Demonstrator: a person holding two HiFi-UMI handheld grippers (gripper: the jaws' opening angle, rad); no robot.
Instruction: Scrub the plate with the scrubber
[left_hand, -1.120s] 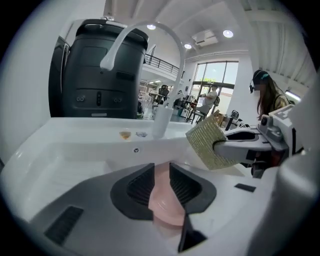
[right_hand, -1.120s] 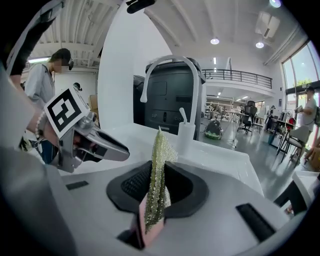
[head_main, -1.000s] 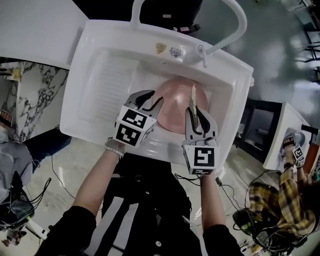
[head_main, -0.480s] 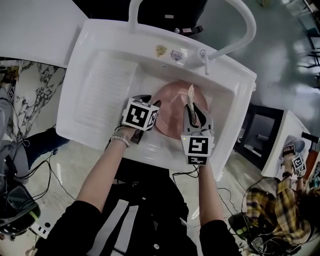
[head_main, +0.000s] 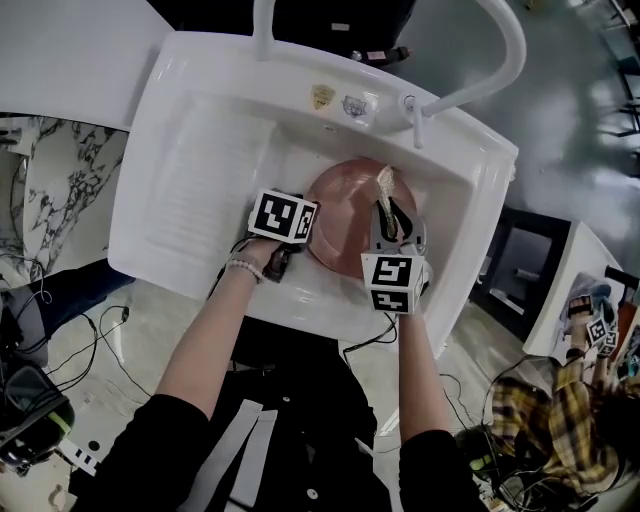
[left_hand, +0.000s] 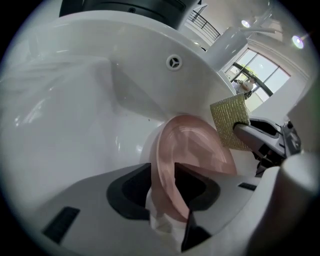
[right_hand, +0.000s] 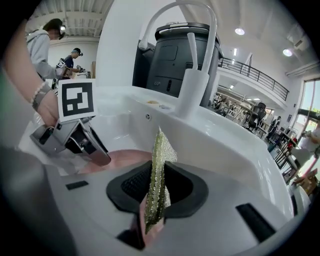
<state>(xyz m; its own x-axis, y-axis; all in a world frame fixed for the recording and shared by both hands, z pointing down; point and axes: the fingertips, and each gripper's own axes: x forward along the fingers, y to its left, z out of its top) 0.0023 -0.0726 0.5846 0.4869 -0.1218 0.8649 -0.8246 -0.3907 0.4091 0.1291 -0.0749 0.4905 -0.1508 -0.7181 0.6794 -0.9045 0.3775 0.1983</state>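
left gripper (left_hand: 163, 186): just opened, loose(?) astride plate (head_main: 345, 212) | right gripper (right_hand: 156, 194): clamps scrubber (right_hand: 159, 162)

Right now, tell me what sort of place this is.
Probably a lab or workshop hall set up for recording, not a home kitchen: the white sink with its faucet stands on a polished floor strewn with cables, and a railed mezzanine shows behind.

White sink (head_main: 200, 190), curved faucet (right_hand: 195, 85)
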